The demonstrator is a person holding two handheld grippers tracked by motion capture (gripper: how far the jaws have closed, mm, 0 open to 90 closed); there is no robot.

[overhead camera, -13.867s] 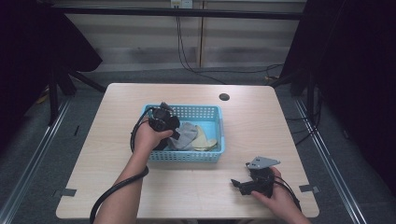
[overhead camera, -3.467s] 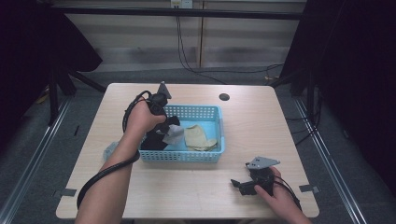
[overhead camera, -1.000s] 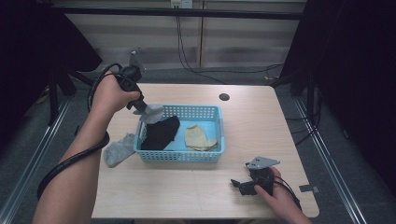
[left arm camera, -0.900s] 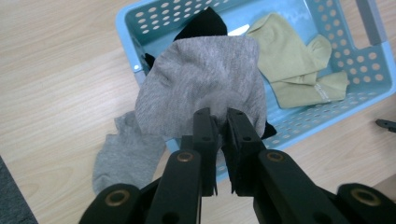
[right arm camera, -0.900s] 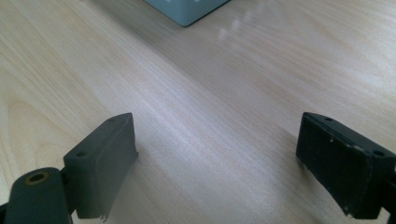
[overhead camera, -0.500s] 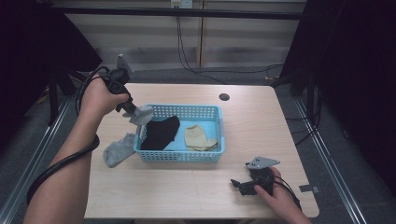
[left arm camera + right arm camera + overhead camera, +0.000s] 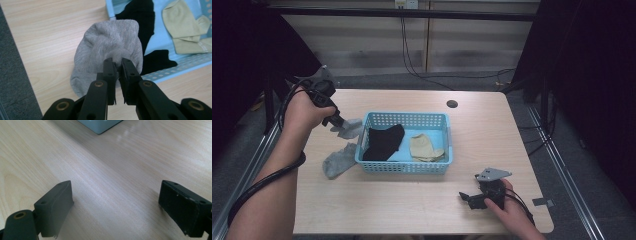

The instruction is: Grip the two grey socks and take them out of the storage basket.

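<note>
My left gripper (image 7: 338, 123) is shut on a grey sock (image 7: 349, 129), which hangs just left of the blue basket (image 7: 404, 167) above the table. In the left gripper view the jaws pinch the grey sock (image 7: 110, 47) at its middle, left gripper (image 7: 118, 65). A second grey sock (image 7: 338, 160) lies flat on the table beside the basket's left wall. Inside the basket lie a black sock (image 7: 383, 141) and a beige sock (image 7: 424, 147). My right gripper (image 7: 468, 196) rests on the table near the front right, open, with nothing between its jaws; right gripper (image 7: 116, 192).
The wooden table (image 7: 412, 205) has a dark round hole (image 7: 452, 104) at the back right. A corner of the basket (image 7: 100, 125) shows at the top of the right gripper view. A metal rail (image 7: 562, 165) runs along the table's right side.
My left hand has carried the grey sock leftward and down, from above the basket's back left corner to beside its left wall. The right hand has stayed still.
</note>
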